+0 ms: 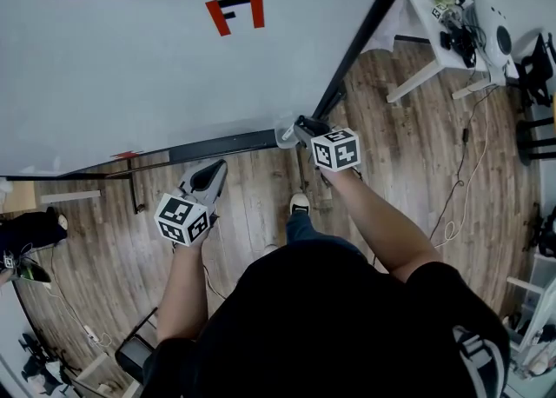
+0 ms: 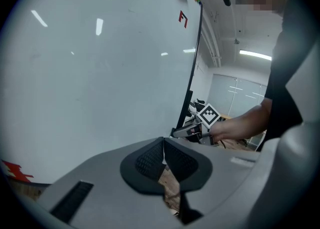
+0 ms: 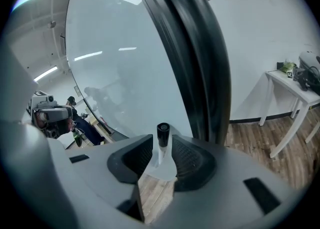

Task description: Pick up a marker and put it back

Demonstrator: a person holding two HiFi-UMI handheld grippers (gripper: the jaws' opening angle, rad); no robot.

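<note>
A marker (image 3: 162, 138) with a black cap and a white body stands upright between the jaws of my right gripper (image 3: 162, 147). Its lower end sits in a small white holder (image 3: 161, 170) at the whiteboard's bottom corner. The pads stand apart on either side of the marker, so the gripper is open. In the head view the right gripper (image 1: 297, 130) is at that holder (image 1: 285, 134), by the black frame post (image 1: 365, 31). My left gripper (image 1: 208, 177) hangs lower left, below the board's ledge (image 1: 221, 146); its pads (image 2: 150, 159) meet at the tips with nothing between them.
The whiteboard (image 1: 130, 66) fills the upper left and bears a red and black mark (image 1: 236, 12). A white table (image 1: 434, 31) with gear stands at the upper right. Cables (image 1: 456, 196) trail over the wooden floor. The person's shoe (image 1: 299, 204) is below the grippers.
</note>
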